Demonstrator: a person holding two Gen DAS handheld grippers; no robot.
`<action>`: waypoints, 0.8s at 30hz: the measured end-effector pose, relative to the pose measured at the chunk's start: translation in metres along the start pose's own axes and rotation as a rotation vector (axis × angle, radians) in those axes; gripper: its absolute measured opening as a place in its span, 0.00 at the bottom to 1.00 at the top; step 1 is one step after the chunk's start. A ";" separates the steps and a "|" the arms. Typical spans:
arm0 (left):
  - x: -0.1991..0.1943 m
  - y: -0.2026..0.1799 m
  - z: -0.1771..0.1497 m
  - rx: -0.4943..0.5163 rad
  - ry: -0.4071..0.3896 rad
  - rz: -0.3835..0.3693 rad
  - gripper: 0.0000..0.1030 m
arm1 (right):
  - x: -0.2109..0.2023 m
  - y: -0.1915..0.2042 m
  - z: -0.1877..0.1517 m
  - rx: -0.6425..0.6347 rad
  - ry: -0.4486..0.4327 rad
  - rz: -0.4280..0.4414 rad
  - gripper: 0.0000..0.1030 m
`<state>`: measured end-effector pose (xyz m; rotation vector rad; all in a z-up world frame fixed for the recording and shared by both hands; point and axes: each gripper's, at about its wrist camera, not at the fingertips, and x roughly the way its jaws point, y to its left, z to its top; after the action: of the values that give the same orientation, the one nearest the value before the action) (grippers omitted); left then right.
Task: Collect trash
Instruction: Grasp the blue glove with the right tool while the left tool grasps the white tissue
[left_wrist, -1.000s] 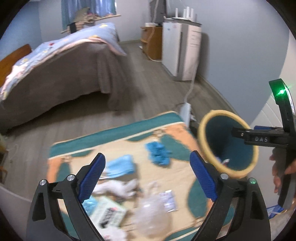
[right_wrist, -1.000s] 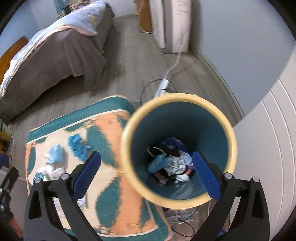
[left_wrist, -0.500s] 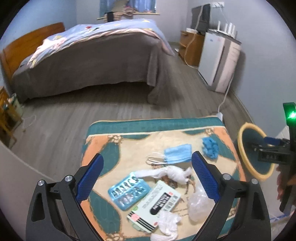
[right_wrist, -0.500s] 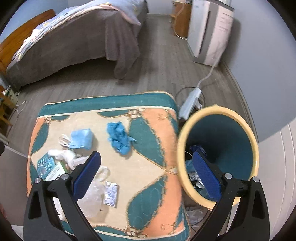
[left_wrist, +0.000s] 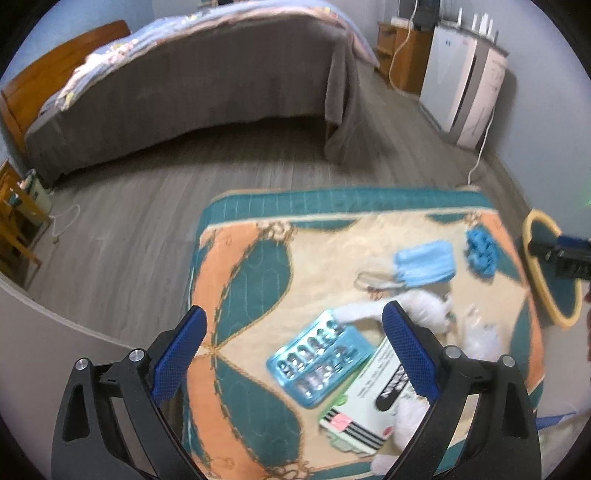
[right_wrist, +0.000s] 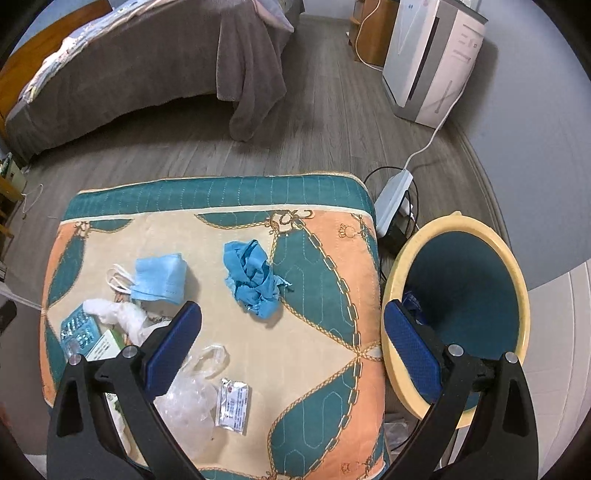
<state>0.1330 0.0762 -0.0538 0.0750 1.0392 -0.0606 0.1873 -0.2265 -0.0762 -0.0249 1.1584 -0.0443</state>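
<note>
Both the left gripper and right gripper are released and empty above one counter carrying one face mask, one crumpled blue glove, one blister pack, one box, one foil sachet, beside one bin.

1. Setting: a bedroom in a home.
2. Bed with wooden headboard, grey cover hanging to the floor, pale printed quilt on top.
3. Floor: grey wood-look planks; walls painted pale blue-grey.
4. White freestanding appliance against the wall (type not legible), its cord running to a power strip on the floor.
5. Small wooden cabinet in the far corner.
6. Quilted pad in teal, orange and cream, strewn with household litter.
7. Yellow-rimmed waste bin just beside the pad.
</note>
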 end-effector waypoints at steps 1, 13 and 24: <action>0.007 0.001 -0.001 0.011 0.018 0.002 0.92 | 0.003 0.001 0.001 0.000 0.003 -0.002 0.94; 0.055 -0.033 -0.004 0.079 0.088 -0.050 0.92 | 0.028 0.006 0.016 -0.009 0.030 -0.008 0.94; 0.080 -0.106 -0.004 0.190 0.090 -0.170 0.90 | 0.064 0.002 0.025 0.004 0.067 0.042 0.85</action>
<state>0.1605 -0.0303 -0.1284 0.1629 1.1265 -0.3130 0.2362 -0.2277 -0.1246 0.0046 1.2249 -0.0102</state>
